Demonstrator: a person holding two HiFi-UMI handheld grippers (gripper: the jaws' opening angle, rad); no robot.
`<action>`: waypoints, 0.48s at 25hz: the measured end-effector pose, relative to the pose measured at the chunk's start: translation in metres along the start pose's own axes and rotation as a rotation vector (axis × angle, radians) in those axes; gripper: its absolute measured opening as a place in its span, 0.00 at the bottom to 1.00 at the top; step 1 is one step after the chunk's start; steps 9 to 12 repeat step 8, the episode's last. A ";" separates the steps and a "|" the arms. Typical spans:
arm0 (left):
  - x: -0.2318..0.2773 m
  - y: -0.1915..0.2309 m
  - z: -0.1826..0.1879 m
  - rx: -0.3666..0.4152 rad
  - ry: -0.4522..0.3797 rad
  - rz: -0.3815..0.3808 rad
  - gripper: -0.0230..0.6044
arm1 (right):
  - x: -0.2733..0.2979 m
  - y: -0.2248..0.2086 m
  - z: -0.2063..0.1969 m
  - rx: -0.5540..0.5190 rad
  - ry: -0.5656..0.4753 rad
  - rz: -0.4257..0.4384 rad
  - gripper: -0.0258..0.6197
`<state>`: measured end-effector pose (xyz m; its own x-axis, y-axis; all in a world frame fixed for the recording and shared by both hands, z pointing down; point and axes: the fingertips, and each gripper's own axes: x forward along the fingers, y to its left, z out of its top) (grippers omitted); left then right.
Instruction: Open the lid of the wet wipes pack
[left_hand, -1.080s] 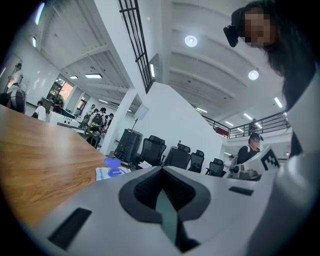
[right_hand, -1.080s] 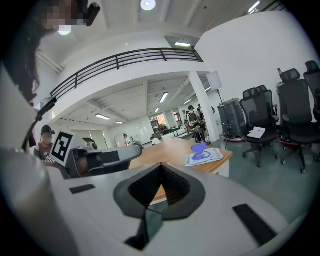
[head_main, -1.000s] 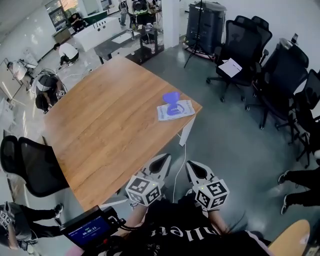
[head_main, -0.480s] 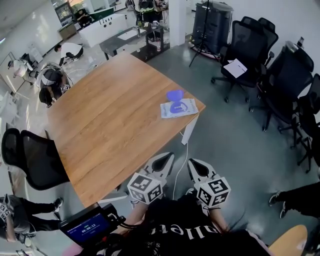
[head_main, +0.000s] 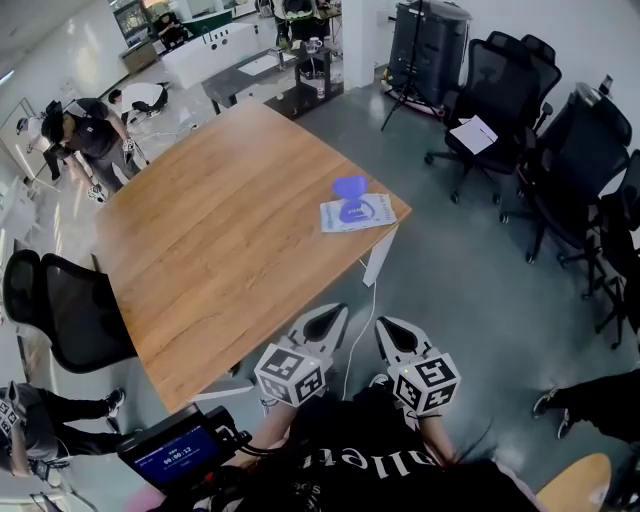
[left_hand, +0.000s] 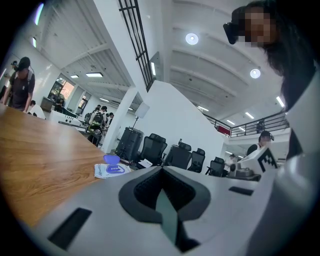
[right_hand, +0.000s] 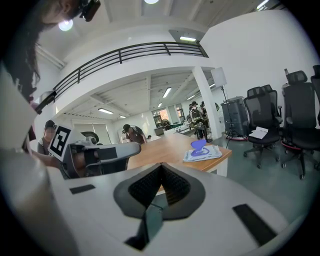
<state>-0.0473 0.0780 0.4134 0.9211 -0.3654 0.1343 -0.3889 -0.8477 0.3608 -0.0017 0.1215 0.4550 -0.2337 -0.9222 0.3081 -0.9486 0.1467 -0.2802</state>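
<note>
The wet wipes pack (head_main: 356, 214) lies flat at the table's far right corner, white with a blue print. Its blue lid (head_main: 349, 187) stands raised above the pack. The pack also shows small in the left gripper view (left_hand: 111, 170) and in the right gripper view (right_hand: 202, 153). My left gripper (head_main: 322, 325) and right gripper (head_main: 395, 338) are held side by side close to my body, past the table's near corner and far from the pack. Both have their jaws pressed together with nothing between them (left_hand: 161, 168) (right_hand: 161, 165).
The wooden table (head_main: 220, 250) fills the middle of the view. Black office chairs (head_main: 500, 90) stand on the grey floor to the right, another chair (head_main: 60, 320) at the table's left. A device with a blue screen (head_main: 175, 455) hangs near my body. People stand at the back left.
Both grippers have stayed where they were. The head view has shifted slightly, and people at the back left have moved. The pack has not moved.
</note>
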 end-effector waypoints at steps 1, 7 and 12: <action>0.000 -0.001 0.000 -0.001 0.001 0.000 0.03 | -0.001 0.000 0.000 0.000 -0.001 0.003 0.05; 0.007 -0.011 -0.013 -0.006 0.008 0.009 0.03 | -0.010 -0.011 -0.007 -0.008 0.001 0.012 0.05; 0.008 -0.012 -0.014 -0.006 0.009 0.010 0.03 | -0.011 -0.013 -0.008 -0.011 0.002 0.012 0.05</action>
